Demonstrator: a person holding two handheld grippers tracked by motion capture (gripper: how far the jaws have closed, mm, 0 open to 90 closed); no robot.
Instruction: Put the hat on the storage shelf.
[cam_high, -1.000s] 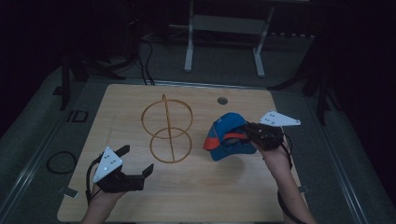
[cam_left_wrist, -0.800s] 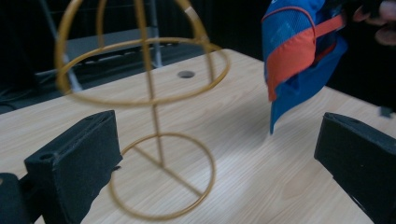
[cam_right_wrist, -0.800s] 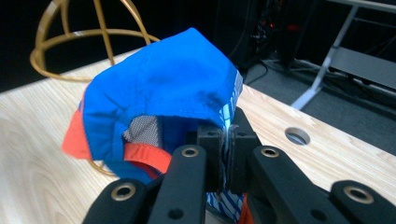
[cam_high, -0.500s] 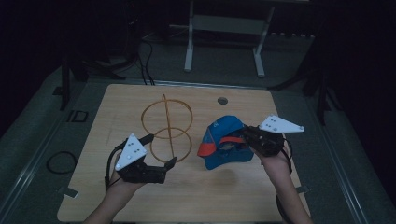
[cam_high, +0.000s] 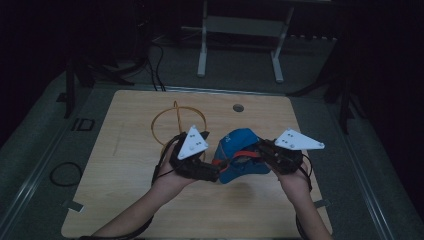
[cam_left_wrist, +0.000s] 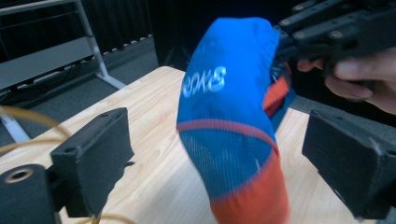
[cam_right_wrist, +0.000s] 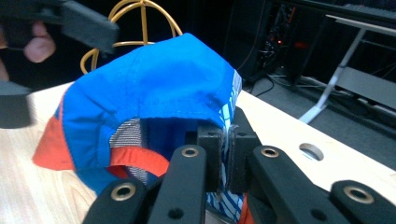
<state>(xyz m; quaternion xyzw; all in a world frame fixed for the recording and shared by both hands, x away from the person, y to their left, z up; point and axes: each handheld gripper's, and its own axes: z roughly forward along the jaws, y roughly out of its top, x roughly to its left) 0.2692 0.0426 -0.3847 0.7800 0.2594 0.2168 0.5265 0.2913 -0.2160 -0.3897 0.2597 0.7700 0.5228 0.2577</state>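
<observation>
While the right gripper (cam_high: 260, 152) is pinching the rear edge of the blue fabric baseball cap with the orange brim (cam_high: 239, 159), its fingers (cam_right_wrist: 211, 154) are pressing together on a fold of the cloth, as the right gripper view is showing up close. That cap is hanging just above the light wooden table (cam_high: 125, 165), a bit right of the middle and toward the near side. From the left, the left gripper (cam_high: 212, 172) is sitting right at the cap's brim with its fingers (cam_left_wrist: 93, 158) spread wide; they've just been closing a little, with the orange brim end poking between them but neither pad touching it. In the left gripper view the cap is standing on edge, white lettering facing the camera. Just behind the left hand, the gold wire hoop stand (cam_high: 176, 125) is standing on the table, left of the cap and slightly farther back. Far side, there's a small round hole (cam_high: 238, 107) in the tabletop.
</observation>
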